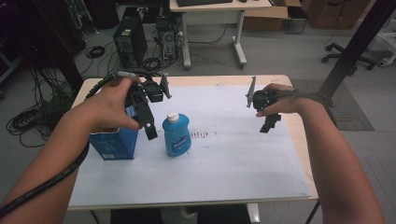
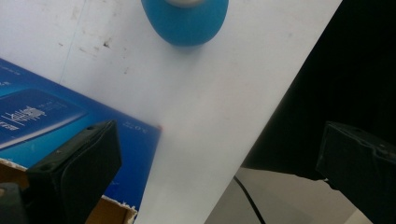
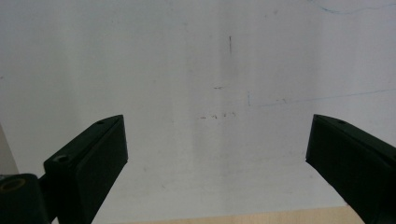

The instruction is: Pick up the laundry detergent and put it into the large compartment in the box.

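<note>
Both tools up over the desk, jaws wide, nothing gripped.
Left tool [image 1: 148, 125] hangs tilted down, jaws spread and empty, likely lining up on the blue bottle [image 1: 176, 135], which stands upright just right of its tips; blue box [image 1: 114, 142] sits right under it, touching nothing. In the left gripper view the bottle [image 2: 185, 21] is ahead between the jaws, box [image 2: 56, 121] under one jaw. Right tool [image 1: 270, 122] is well apart from the bottle, jaws spread over bare white desk [image 3: 205, 70], probably parked clear so the left has room.

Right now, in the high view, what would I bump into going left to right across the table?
Blue box → left gripper → blue bottle → right gripper.
</note>
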Action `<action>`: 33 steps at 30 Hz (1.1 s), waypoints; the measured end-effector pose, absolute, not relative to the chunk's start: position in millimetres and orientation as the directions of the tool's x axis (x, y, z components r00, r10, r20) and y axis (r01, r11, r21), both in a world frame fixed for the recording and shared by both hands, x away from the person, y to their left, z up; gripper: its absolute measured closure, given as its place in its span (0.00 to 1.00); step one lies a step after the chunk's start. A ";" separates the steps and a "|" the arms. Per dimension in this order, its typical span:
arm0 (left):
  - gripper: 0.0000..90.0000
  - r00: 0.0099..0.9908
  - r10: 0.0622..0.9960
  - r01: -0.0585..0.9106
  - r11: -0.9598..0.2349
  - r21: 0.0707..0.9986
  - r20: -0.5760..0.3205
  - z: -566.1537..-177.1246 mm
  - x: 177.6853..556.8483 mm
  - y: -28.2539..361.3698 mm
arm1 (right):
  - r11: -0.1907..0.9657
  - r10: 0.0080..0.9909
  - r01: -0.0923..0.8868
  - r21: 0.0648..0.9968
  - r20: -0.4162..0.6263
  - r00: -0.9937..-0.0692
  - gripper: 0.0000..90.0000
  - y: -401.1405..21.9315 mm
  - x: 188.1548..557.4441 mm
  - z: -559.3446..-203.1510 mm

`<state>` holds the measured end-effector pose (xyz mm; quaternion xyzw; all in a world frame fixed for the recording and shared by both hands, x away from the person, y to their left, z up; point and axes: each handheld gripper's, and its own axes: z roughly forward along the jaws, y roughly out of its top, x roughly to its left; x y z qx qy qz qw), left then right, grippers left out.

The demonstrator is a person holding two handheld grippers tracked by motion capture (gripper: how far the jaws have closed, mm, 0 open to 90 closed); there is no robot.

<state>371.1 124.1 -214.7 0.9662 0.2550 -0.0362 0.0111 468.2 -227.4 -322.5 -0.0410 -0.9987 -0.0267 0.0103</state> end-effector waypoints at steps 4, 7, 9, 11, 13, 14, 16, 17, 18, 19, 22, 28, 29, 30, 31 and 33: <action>0.00 0.867 0.492 0.494 -0.870 0.004 -0.081 -214.9 370.4 124.7 | 0.996 0.071 0.072 0.052 0.021 -0.997 0.06 -225.5 467.8 -323.2; 0.00 0.863 0.499 0.500 -0.866 -0.004 -0.076 -214.8 370.5 124.3 | 0.996 0.071 0.072 0.057 0.017 -0.997 0.06 -225.7 468.2 -322.1; 0.00 0.862 0.501 0.503 -0.864 0.003 -0.079 -214.7 370.5 124.0 | 0.995 0.077 0.078 0.059 0.017 -0.997 0.06 -226.5 468.3 -321.9; 0.00 0.860 0.505 0.507 -0.862 0.007 -0.078 -213.5 370.2 122.5 | 0.996 0.077 0.077 0.055 0.012 -0.997 0.06 -227.1 468.5 -321.5; 0.00 0.861 0.502 0.504 -0.863 0.006 -0.079 -213.1 370.3 122.2 | 0.995 0.077 0.078 0.055 0.011 -0.997 0.06 -227.1 468.1 -320.6; 0.00 0.858 0.507 0.509 -0.861 0.009 -0.078 -212.8 369.8 121.5 | 0.995 0.077 0.078 0.055 0.011 -0.997 0.06 -227.1 468.1 -320.6; 0.00 0.854 0.516 0.517 -0.856 0.003 -0.071 -211.6 370.2 120.6 | 0.995 0.080 0.080 0.060 0.008 -0.997 0.06 -226.9 467.5 -319.5; 0.00 0.854 0.516 0.517 -0.856 0.003 -0.071 -211.6 370.2 120.6 | 0.995 0.080 0.080 0.060 0.008 -0.997 0.06 -226.9 467.5 -319.5; 0.00 0.850 0.522 0.523 -0.852 -0.001 -0.066 -211.1 370.8 120.3 | 0.995 0.080 0.080 0.057 0.007 -0.997 0.06 -226.6 467.5 -319.6; 0.00 0.844 0.532 0.533 -0.846 0.000 -0.066 -210.6 371.2 119.8 | 0.995 0.079 0.079 0.056 0.008 -0.997 0.06 -226.5 467.5 -319.7; 0.00 0.833 0.549 0.550 -0.835 0.000 -0.063 -208.3 373.1 117.4 | 0.995 0.079 0.079 0.055 0.005 -0.997 0.06 -226.1 467.3 -320.0; 0.00 0.820 0.569 0.570 -0.821 0.007 -0.053 -203.1 375.8 109.0 | 0.996 0.075 0.074 0.056 -0.005 -0.997 0.06 -224.8 466.8 -319.5; 0.00 0.820 0.570 0.571 -0.821 0.006 -0.053 -202.9 376.0 107.7 | 0.996 0.070 0.069 0.055 -0.007 -0.998 0.06 -224.3 466.0 -320.2; 0.00 0.819 0.571 0.572 -0.820 0.006 -0.053 -202.8 376.4 105.9 | 0.996 0.070 0.069 0.055 -0.007 -0.998 0.06 -224.3 466.0 -320.2; 0.00 0.818 0.573 0.574 -0.819 0.005 -0.051 -202.5 376.9 104.1 | 0.996 0.068 0.067 0.055 -0.009 -0.998 0.06 -224.0 465.6 -320.5; 0.00 0.816 0.577 0.577 -0.817 0.003 -0.048 -202.0 378.2 100.2 | 0.996 0.065 0.064 0.057 -0.010 -0.998 0.06 -223.6 464.8 -320.6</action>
